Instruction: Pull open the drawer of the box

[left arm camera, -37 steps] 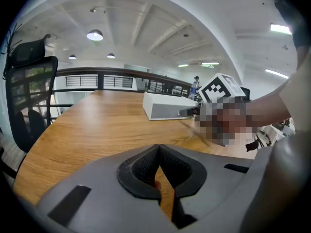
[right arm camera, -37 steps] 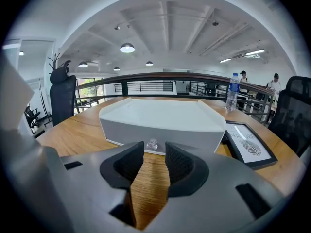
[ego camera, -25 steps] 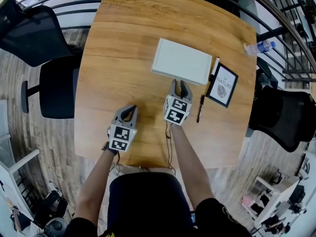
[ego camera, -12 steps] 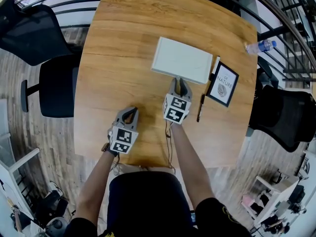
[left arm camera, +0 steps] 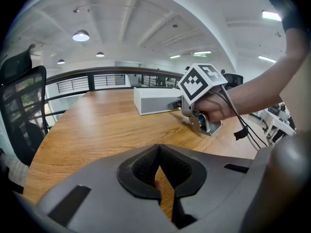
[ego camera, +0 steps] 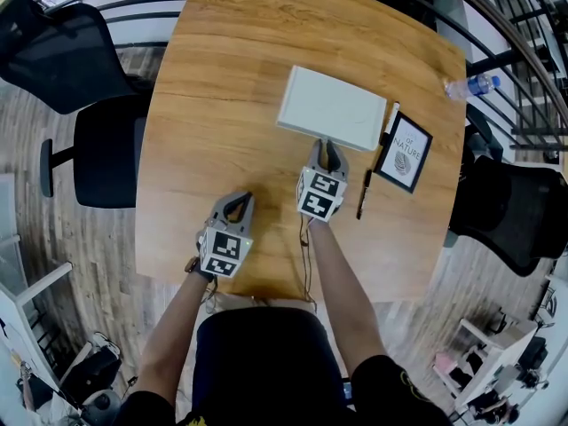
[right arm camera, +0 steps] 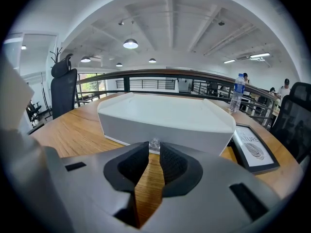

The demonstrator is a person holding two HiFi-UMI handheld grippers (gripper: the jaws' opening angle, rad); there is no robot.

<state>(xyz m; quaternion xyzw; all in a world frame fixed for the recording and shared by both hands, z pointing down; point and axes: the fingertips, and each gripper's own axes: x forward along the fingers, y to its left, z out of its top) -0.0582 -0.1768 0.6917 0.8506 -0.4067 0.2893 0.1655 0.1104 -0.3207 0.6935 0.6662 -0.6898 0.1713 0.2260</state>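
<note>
Closing just now, the right gripper's (ego camera: 327,146) jaws pinch the small clear knob (right arm camera: 154,143) on the near face of the flat white rectangular box (ego camera: 332,109), right of centre on the wooden tabletop (ego camera: 222,105). The left gripper (ego camera: 237,200), tips together and empty, is held near the front edge.

We see an open-plan office: black mesh office chairs (ego camera: 62,56) stand around a large wooden meeting table (ego camera: 222,87), a dark metal railing (right arm camera: 155,84) runs behind it, and round lamps (right arm camera: 130,43) hang from a white ribbed ceiling (right arm camera: 170,18).
</note>
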